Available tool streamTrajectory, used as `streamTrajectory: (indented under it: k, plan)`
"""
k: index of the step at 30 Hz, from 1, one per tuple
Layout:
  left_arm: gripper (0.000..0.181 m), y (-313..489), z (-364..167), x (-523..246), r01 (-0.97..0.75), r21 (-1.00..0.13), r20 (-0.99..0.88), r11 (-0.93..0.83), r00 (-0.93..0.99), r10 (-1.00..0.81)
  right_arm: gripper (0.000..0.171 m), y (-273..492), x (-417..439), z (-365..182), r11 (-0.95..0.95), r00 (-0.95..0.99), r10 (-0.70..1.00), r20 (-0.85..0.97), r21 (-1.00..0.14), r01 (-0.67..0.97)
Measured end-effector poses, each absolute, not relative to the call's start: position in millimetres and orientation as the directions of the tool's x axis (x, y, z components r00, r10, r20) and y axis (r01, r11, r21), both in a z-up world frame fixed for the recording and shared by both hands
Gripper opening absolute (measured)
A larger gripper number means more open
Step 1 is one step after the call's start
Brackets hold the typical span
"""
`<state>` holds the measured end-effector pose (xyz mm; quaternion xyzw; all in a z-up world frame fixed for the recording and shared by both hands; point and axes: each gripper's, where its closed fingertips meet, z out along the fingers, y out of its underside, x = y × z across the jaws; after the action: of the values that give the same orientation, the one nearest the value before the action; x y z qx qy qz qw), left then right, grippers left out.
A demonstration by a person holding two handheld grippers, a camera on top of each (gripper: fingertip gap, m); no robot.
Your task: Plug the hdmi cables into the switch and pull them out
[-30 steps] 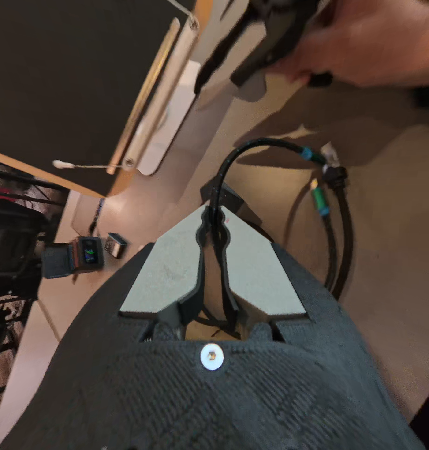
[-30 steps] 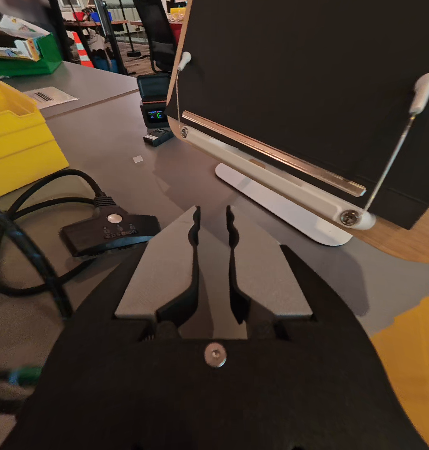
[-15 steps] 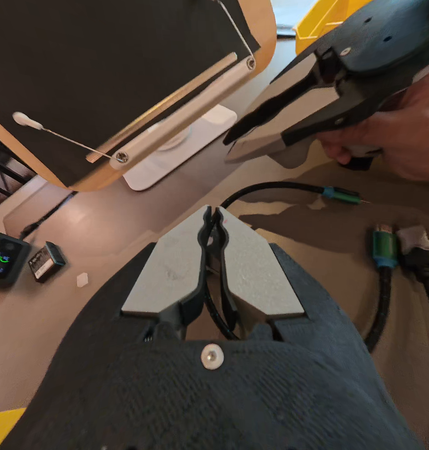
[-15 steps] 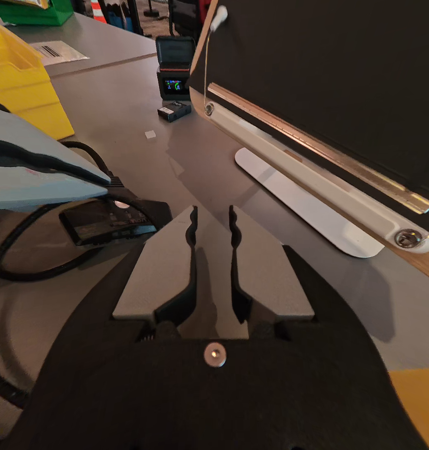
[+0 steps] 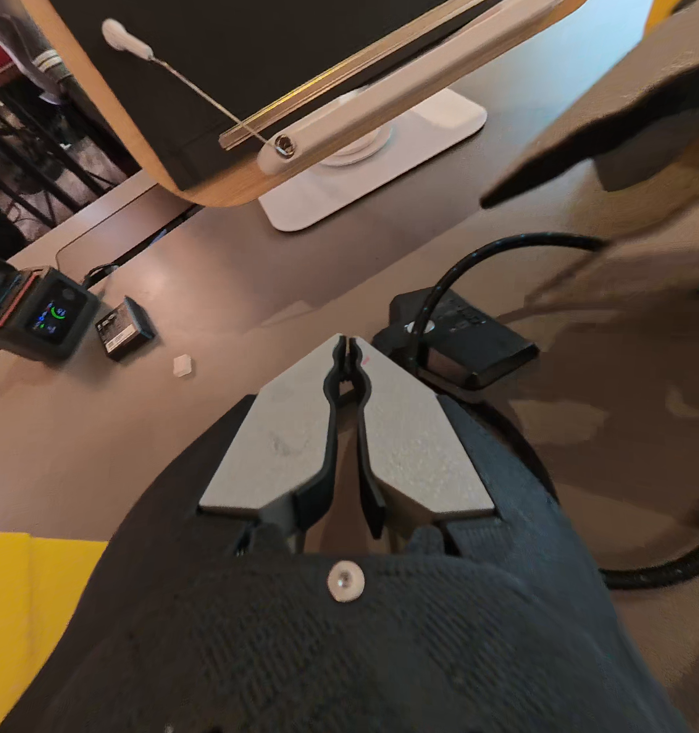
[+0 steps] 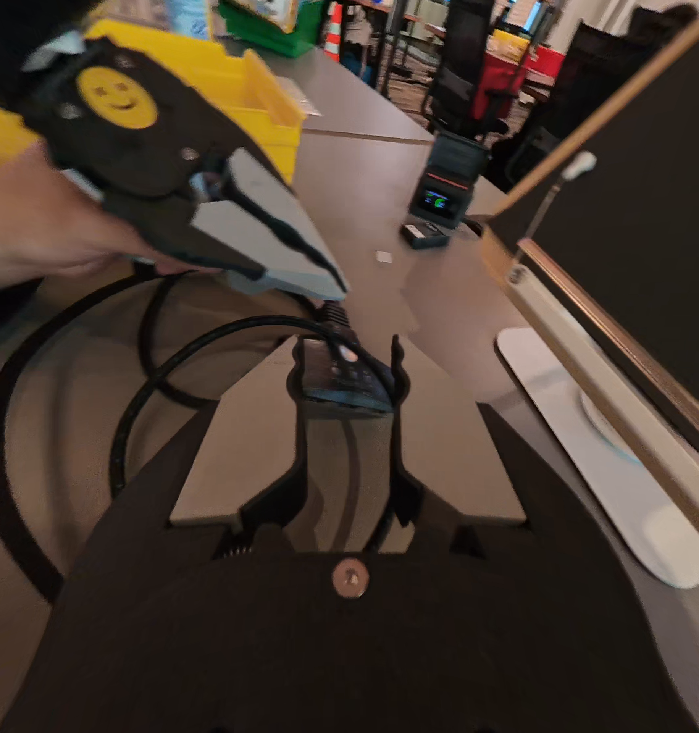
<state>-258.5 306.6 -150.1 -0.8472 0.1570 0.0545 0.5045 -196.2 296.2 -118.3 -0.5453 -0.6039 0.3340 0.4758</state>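
The black HDMI switch [image 5: 470, 341] lies on the table, and it also shows in the right wrist view [image 6: 339, 380]. My right gripper [image 6: 347, 345] is open wide, with one finger on each side of the switch. One of its fingers [image 5: 577, 131] shows blurred in the left wrist view. A thin braided HDMI cable [image 5: 478, 254] arcs over the switch [image 6: 205, 341]. My left gripper [image 5: 347, 345] is shut just left of the switch, and I see no cable between its fingers. It hangs above the switch's far end in the right wrist view [image 6: 332, 285].
A dark board on a stand with a white base [image 5: 379, 158] stands behind the switch. A thick black cable [image 6: 6, 396] loops on the left. A yellow bin [image 6: 240, 79], a small device with a lit screen [image 5: 50, 313] and a black battery [image 5: 125, 333] stand farther off. Tip to tip, the grippers are about 7 cm apart.
My right gripper has opened wider and come down around the switch. The thin cable that sat in my left gripper's jaws no longer shows there. The left gripper has swung towards the switch.
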Motion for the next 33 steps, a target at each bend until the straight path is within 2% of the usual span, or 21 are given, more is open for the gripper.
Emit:
streamTrajectory:
  k: [5,10,13,15,18,22,24,28,33]
  plan:
    - [0.000,307,-154,-265,-0.289,-0.840,-0.223,-0.460,0.956,-0.193,0.045,272,-203,-148,0.393,-0.056,0.906,0.419,-0.786,0.477]
    - [0.001,308,-158,-266,-0.257,-0.845,-0.186,-0.469,0.963,-0.193,0.031,289,-204,-176,0.527,-0.062,0.766,0.640,-0.570,0.630]
    - [0.003,309,-160,-266,-0.277,-0.839,-0.201,-0.468,0.957,-0.208,0.024,297,-202,-173,0.580,-0.056,0.666,0.744,-0.469,0.666]
    - [0.002,309,-160,-263,-0.302,-0.836,-0.221,-0.458,0.950,-0.222,0.022,294,-201,-167,0.579,-0.041,0.681,0.731,-0.504,0.640]
    - [0.004,309,-155,-255,-0.330,-0.845,-0.243,-0.421,0.938,-0.249,0.022,294,-195,-157,0.507,-0.003,0.786,0.618,-0.642,0.576]
    - [0.015,309,-155,-246,-0.335,-0.849,-0.231,-0.409,0.931,-0.284,0.019,314,-180,-140,0.322,0.120,0.888,0.444,-0.787,0.527]
    - [0.026,310,-160,-247,-0.345,-0.837,-0.235,-0.425,0.928,-0.290,0.018,317,-175,-132,0.266,0.137,0.918,0.372,-0.833,0.485]
    - [0.036,308,-156,-232,-0.435,-0.824,-0.314,-0.363,0.884,-0.346,0.017,309,-173,-123,0.210,0.095,0.957,0.274,-0.881,0.424]
    - [0.044,300,-146,-204,-0.492,-0.836,-0.354,-0.245,0.824,-0.443,0.016,304,-173,-120,0.259,0.068,0.947,0.314,-0.872,0.415]
